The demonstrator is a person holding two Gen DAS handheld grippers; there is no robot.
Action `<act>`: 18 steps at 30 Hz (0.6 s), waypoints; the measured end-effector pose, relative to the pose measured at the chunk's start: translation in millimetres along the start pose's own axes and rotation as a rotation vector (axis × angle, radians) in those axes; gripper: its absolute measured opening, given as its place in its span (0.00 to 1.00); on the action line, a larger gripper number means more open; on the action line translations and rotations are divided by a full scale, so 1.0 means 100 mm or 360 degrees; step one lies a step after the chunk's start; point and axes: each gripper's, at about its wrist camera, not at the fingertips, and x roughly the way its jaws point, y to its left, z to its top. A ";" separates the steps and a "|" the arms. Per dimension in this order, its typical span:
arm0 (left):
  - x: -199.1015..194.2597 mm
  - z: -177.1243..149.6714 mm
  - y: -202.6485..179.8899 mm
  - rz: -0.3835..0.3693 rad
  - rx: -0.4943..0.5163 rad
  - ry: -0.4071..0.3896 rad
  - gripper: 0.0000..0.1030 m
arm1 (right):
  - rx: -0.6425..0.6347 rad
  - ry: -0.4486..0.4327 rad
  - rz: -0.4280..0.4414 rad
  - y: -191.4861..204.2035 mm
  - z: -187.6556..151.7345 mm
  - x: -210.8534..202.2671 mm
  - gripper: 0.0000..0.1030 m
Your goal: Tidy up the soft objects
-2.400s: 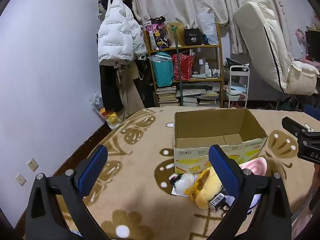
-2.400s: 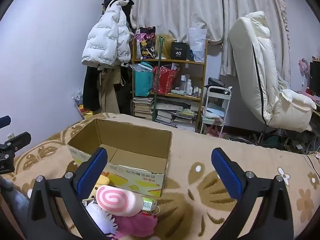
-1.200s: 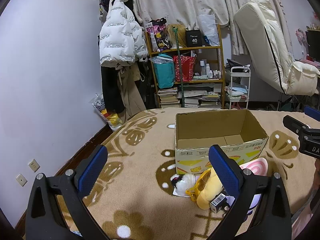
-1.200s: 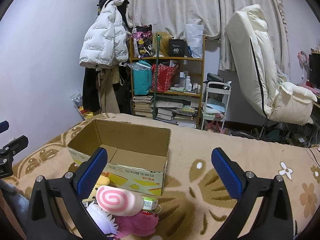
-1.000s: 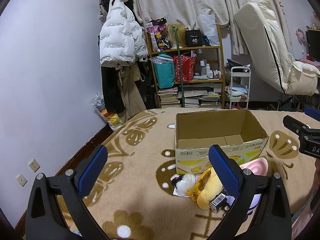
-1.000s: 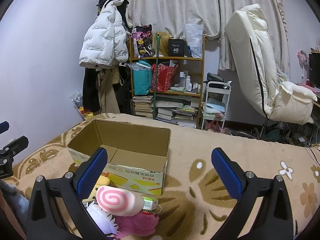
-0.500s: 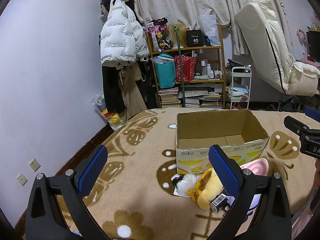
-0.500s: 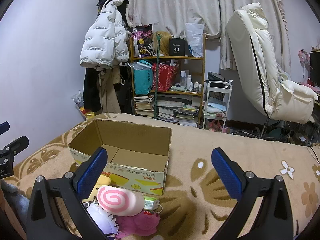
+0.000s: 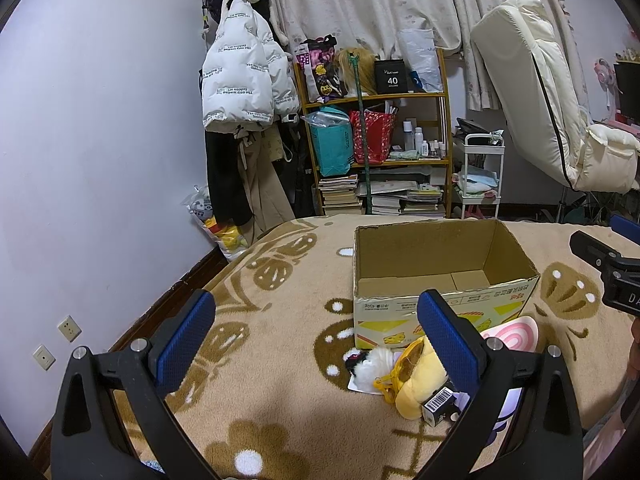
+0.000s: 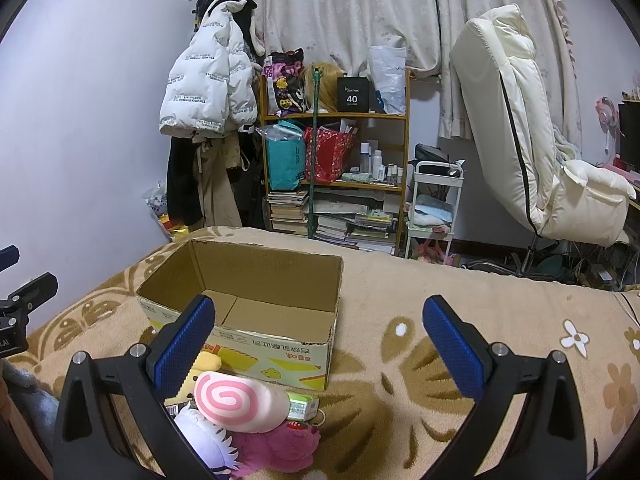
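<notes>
A tan blanket (image 10: 400, 292) with brown flower and mushroom prints covers the whole surface. The landmark is the open cardboard box (image 10: 256, 300) lying on it, empty, long axis across the right wrist view. Beyond the box stand a pale wall, flowered curtains (image 10: 348, 12), a cream recliner (image 10: 516, 132), a white puffer jacket (image 10: 208, 88) and a cluttered wooden shelf (image 10: 336, 176).

The soft toys lie heaped against the box's printed front wall: a pink spiral-patterned roll cushion (image 10: 240, 402), its swirl end facing the right wrist camera and its length running along the box front; below it a magenta plush (image 10: 276, 446) and a lavender plush (image 10: 202, 436); a yellow plush (image 9: 416, 380) and a small white fluffy toy (image 9: 374, 366) at the heap's left.

The left gripper (image 9: 316, 332) and the right gripper (image 10: 318, 334) hover in front of the box, both spread wide, holding nothing.
</notes>
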 end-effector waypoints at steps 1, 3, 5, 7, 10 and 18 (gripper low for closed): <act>0.00 0.00 0.00 0.0000 0.0000 0.0000 0.97 | 0.0000 0.0002 0.0002 0.00 0.01 -0.01 1.00; 0.00 0.00 0.00 0.0000 0.0000 0.0000 0.97 | 0.0000 0.0004 0.0001 0.00 0.01 0.00 1.00; 0.00 0.00 0.00 0.0000 0.0000 0.0000 0.97 | 0.0001 0.0005 0.0003 0.00 0.00 0.00 1.00; 0.00 0.00 0.00 0.0001 0.0000 0.0000 0.97 | 0.0002 0.0005 0.0003 0.00 0.00 0.00 1.00; 0.00 0.00 0.00 0.0002 0.0001 0.0000 0.97 | 0.0004 0.0004 0.0002 0.00 0.00 0.00 1.00; 0.01 -0.01 0.01 0.0002 0.0000 0.0002 0.97 | 0.0007 0.0005 0.0004 -0.01 0.00 0.00 1.00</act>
